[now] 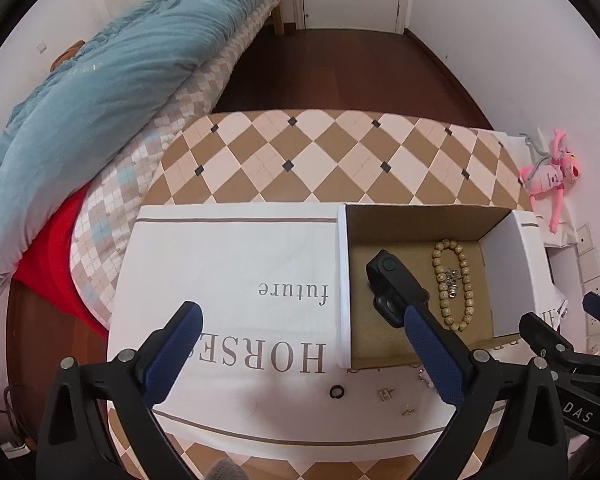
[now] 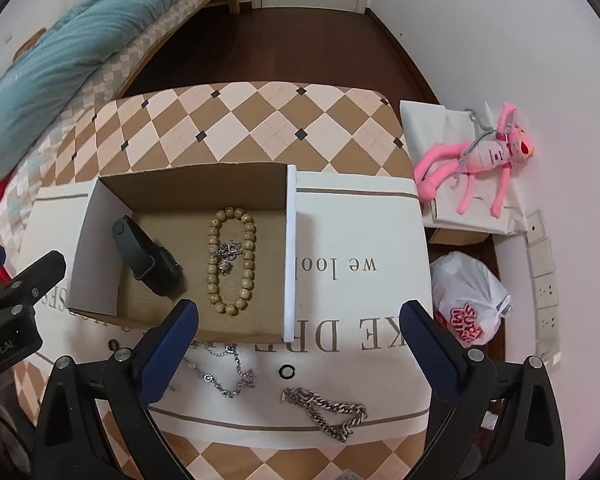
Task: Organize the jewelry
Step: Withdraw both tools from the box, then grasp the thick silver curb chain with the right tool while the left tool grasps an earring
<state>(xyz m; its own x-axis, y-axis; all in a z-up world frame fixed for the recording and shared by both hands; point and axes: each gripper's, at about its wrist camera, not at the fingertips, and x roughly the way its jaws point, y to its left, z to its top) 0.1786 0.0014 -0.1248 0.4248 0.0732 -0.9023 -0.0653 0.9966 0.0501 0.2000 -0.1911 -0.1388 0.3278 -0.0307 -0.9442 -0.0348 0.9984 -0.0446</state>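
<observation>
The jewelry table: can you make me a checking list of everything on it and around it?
Surface: checkered table under a white printed cloth.
Job's things: open cardboard box holding a wooden bead bracelet, a small silver piece and a black fitness band. Outside the box, on the cloth: thin silver chain, chunky silver chain, black ring, small earrings.
Clutter: nothing seen.
Grippers: left gripper open; right gripper open; both empty.
Cables: nothing seen.
Surroundings: bed with blue quilt, pink plush toy, plastic bag.
</observation>
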